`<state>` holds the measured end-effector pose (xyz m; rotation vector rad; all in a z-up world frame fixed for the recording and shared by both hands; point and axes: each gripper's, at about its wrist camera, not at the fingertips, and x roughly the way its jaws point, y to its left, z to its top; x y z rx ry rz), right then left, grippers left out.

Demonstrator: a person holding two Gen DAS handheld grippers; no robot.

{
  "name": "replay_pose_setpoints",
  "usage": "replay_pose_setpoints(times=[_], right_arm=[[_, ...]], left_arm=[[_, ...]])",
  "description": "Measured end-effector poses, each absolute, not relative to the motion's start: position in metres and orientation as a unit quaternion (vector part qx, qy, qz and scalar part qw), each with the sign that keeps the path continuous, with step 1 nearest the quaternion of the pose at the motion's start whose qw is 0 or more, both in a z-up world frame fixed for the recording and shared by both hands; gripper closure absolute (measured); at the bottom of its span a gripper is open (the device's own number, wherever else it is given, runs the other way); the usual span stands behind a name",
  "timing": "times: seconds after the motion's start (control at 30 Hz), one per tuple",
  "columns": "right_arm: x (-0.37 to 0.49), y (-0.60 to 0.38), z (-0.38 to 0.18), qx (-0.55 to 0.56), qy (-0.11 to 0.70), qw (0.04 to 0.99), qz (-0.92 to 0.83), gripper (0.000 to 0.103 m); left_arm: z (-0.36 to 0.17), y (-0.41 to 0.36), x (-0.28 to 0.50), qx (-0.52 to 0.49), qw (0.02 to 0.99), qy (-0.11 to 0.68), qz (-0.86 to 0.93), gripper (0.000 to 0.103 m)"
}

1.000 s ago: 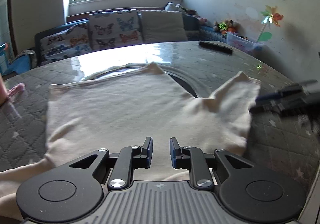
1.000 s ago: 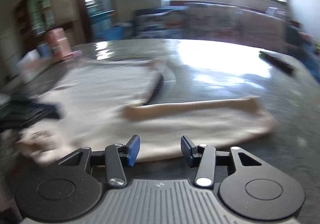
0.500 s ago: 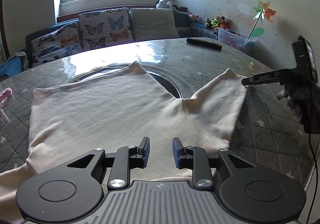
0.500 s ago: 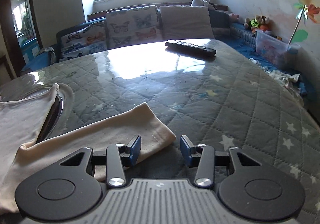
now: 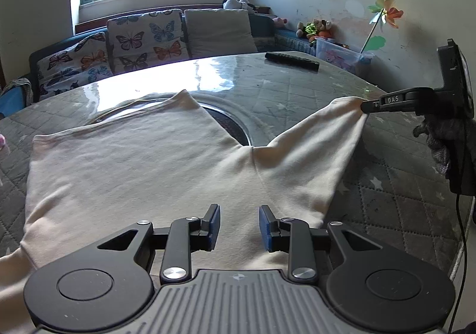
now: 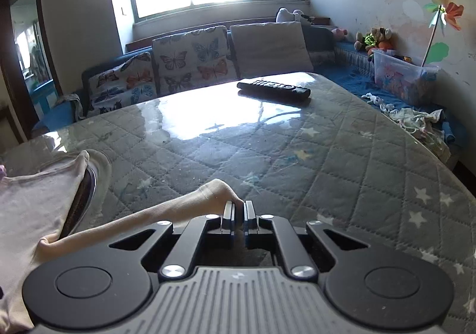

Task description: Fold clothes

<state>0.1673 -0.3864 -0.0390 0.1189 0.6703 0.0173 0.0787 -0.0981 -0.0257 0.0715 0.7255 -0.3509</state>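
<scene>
Right gripper (image 6: 238,212) now clamping sleeve tip (image 5: 351,104), lifting; left gripper (image 5: 239,226) hovering wide open. Sleeve fold-in underway; next carrying it across shirt body (image 5: 134,167).

Remote control (image 6: 273,89) on quilted table (image 6: 327,155), butterfly cushions (image 6: 190,58), pinwheel (image 6: 444,11)

Cream garment (image 5: 134,167), plain. Table (image 5: 395,206) cover grey, diamond-quilted, pale stars. Black remote (image 6: 273,89) far right. Far cushion (image 6: 190,58) off-white with blue and orange butterflies. Fingers (image 5: 214,226) carry blue pads on black.
</scene>
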Motion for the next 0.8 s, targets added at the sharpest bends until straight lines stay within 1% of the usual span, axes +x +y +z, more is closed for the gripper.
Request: replay_pose_setpoints(times=[0.27, 0.4, 0.57, 0.8], right_arm=[[0.156, -0.392, -0.02, 0.074, 0.312, 0.947, 0.021, 0.099], [0.146, -0.374, 0.013, 0.063, 0.287, 0.954, 0.056, 0.099], [0.128, -0.326, 0.059, 0.033, 0.26, 0.956, 0.13, 0.099], [0.115, -0.247, 0.088, -0.017, 0.246, 0.943, 0.225, 0.099]], left_arm=[[-0.033, -0.109, 0.082, 0.043, 0.914, 0.358, -0.185, 0.072], [-0.031, -0.103, 0.078, 0.033, 0.917, 0.352, -0.186, 0.072], [-0.017, -0.075, 0.067, 0.017, 0.928, 0.331, -0.169, 0.069], [-0.008, -0.014, 0.042, -0.013, 0.944, 0.311, -0.112, 0.067]])
